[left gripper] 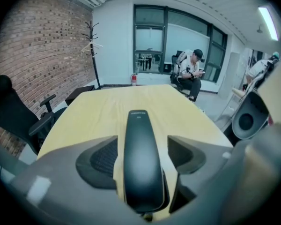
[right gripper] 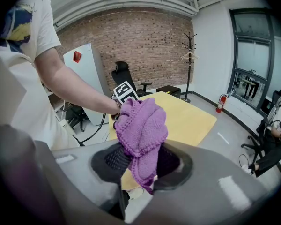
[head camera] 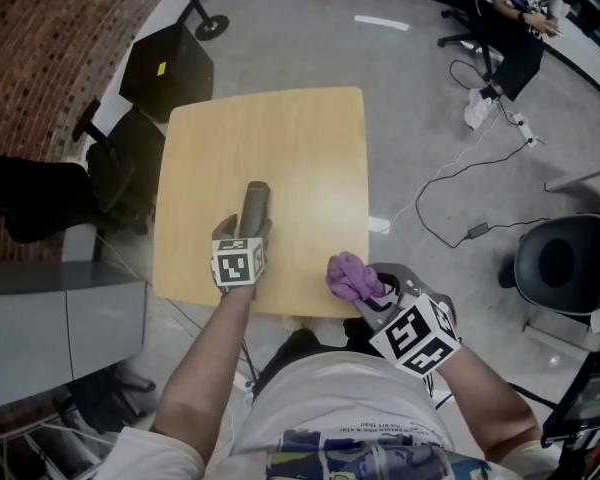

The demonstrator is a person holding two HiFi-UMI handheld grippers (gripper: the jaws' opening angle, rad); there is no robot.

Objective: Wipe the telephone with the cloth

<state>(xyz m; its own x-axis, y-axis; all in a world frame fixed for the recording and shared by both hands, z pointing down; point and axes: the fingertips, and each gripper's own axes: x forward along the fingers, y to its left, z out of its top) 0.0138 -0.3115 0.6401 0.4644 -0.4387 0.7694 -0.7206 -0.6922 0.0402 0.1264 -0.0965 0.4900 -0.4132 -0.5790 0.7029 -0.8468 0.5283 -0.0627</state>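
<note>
The slim, smooth black plastic telephone handset [head camera: 253,208] lies on the pale wooden tabletop [head camera: 310,138], long axis twelve-to-six. The left tongs [head camera: 244,234] straddle it, standing wide and seemingly clear of it. At its four o'clock, the right tongs [head camera: 368,296] pinch the soft purple knitted cloth [head camera: 352,276].

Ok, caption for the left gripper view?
Open left gripper straddles the black telephone lying on the table.

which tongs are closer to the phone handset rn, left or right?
Left. The left tongs straddle the telephone handset on the table, jaws open either side of it. The right tongs sit apart at the table's near edge, shut on the purple cloth.
</note>
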